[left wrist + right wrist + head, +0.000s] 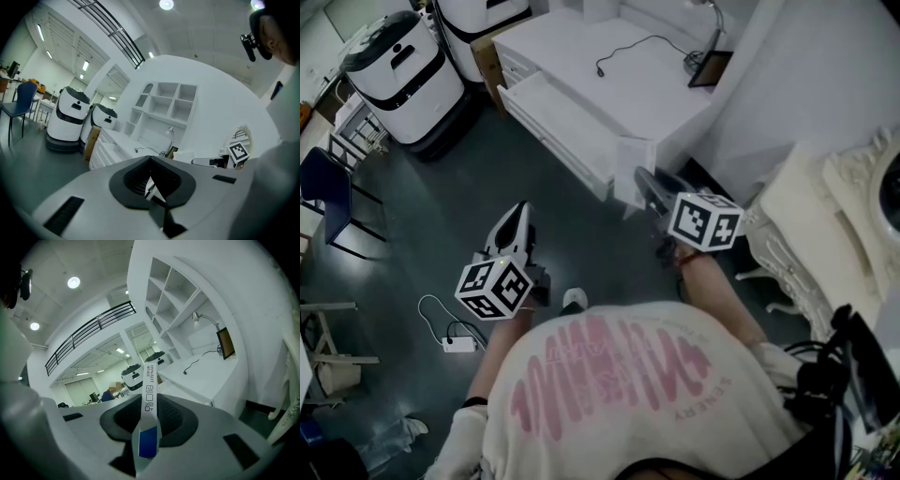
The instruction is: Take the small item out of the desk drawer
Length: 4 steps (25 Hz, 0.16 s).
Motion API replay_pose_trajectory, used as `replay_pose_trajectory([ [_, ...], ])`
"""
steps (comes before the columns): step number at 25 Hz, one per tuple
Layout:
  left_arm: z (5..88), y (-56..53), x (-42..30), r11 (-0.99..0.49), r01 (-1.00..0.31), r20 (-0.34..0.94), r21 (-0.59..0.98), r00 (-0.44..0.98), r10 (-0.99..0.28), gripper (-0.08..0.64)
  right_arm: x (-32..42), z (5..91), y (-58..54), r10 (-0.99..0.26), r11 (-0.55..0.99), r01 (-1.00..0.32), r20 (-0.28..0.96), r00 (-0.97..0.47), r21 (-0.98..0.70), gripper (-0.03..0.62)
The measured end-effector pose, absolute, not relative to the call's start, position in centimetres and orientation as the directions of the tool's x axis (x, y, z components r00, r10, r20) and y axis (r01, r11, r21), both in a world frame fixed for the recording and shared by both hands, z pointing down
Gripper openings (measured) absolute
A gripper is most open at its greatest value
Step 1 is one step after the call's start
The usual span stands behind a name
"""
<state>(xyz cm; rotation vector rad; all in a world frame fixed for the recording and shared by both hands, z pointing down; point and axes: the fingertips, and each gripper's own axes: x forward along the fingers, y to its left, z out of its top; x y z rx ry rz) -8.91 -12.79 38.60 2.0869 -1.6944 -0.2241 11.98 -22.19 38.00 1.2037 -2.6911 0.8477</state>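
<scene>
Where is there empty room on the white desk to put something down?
The desk top is bare left of the black cable, right up to the open drawer, which looks empty too. The far right corner is crowded with the lamp and the dark frame.

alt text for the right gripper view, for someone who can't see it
The right gripper is shut on a slim white packet with a blue end, which sticks out past the jaw tips. Beyond it are a white desk with a lamp, wall shelves above, and white robots farther back.
</scene>
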Motion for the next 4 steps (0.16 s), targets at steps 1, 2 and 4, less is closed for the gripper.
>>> replay_pose_trajectory([
  [1,38.63,-12.79,-8.83,-0.152,-0.889,0.147,0.431,0.236,-0.96,0.029,12.06,38.07,-22.18,-0.667,0.54,-0.708,0.282,-0.69,-0.455,0.101],
  [2,38.65,-12.79,-8.77,-0.153,-0.889,0.147,0.431,0.236,-0.961,0.029,12.11,38.13,-22.19,-0.667,0.54,-0.708,0.282,-0.69,-0.455,0.101],
  [4,38.69,-12.81,-8.71,-0.153,-0.889,0.146,0.432,0.236,-0.961,0.029,12.18,38.23,-22.23,-0.667,0.54,-0.708,0.282,-0.69,-0.455,0.103],
])
